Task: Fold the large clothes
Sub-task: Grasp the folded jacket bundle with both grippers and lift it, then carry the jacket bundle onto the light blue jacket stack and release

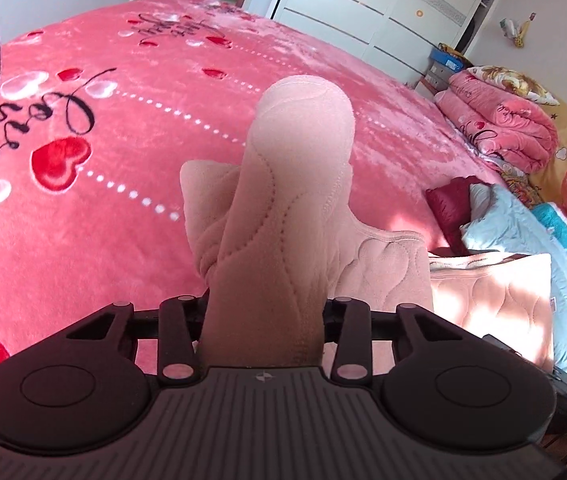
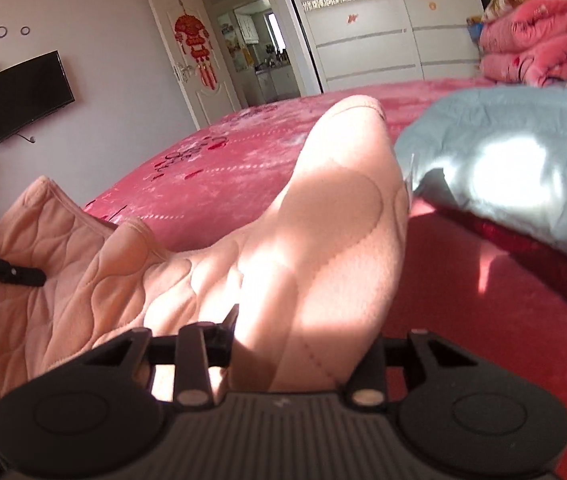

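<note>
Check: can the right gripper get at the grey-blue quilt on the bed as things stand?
Probably not: the right gripper is shut on the peach quilted garment, whose bunched fabric fills its front. The grey-blue quilt lies ahead to the right, unobstructed.

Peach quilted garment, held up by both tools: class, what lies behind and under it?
Behind the peach quilted garment spreads the pink heart-print blanket. The blanket directly beneath is covered, as are both tools' fingertips.

Hard sunlight blows out patches on the pale blue-grey quilt [image 2: 503, 168] and the peach quilted fleece garment [image 2: 283, 240], nearby fabric looks soft, and fisheye bends the edges.
</note>
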{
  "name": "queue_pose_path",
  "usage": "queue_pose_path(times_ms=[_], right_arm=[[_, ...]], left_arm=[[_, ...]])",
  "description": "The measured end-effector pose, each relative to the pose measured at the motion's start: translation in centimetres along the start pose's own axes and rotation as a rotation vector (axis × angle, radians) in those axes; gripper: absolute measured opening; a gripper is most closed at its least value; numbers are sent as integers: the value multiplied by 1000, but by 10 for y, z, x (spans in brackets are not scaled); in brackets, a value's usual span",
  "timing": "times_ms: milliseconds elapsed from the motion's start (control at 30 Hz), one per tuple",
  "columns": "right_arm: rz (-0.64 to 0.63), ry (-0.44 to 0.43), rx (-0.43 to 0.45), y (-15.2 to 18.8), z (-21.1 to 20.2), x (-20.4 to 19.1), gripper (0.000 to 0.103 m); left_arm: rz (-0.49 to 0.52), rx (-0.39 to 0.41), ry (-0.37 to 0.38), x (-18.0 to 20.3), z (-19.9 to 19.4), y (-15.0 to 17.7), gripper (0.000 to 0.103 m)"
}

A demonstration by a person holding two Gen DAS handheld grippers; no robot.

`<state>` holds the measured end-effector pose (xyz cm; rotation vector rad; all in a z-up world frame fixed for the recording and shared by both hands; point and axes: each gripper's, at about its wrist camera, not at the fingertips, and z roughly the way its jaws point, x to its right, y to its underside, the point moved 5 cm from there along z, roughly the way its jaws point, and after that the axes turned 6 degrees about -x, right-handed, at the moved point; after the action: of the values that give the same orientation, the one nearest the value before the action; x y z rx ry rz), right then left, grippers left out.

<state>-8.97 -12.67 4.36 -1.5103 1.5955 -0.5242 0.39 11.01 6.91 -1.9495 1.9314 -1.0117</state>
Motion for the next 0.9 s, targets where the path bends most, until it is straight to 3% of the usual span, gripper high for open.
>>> queue_pose_path(times_ms=[133,300,433,533,633,733,900], right_arm=[[15,65,168,-26,-39,17,35],[84,183,420,-65,-107,59,35],[174,297,576,-90,-147,109,35],[249,390,650,-98,-167,148,35],[319,472,678,-93,-175,182,36],[405,535,644,-81,-169,218,36],[560,629,522,-49,-145,282,37]], left_arm=[[79,99,74,51,-24,-33,47],[225,216,213,151,-42,-88,48],[345,288,332,251,-33,-129,49],[406,284,401,322,-3,-154,50],[437,250,443,381,36,-172,51],[483,198,431,428,84,-174,51],[533,78,357,478,169,-141,54]])
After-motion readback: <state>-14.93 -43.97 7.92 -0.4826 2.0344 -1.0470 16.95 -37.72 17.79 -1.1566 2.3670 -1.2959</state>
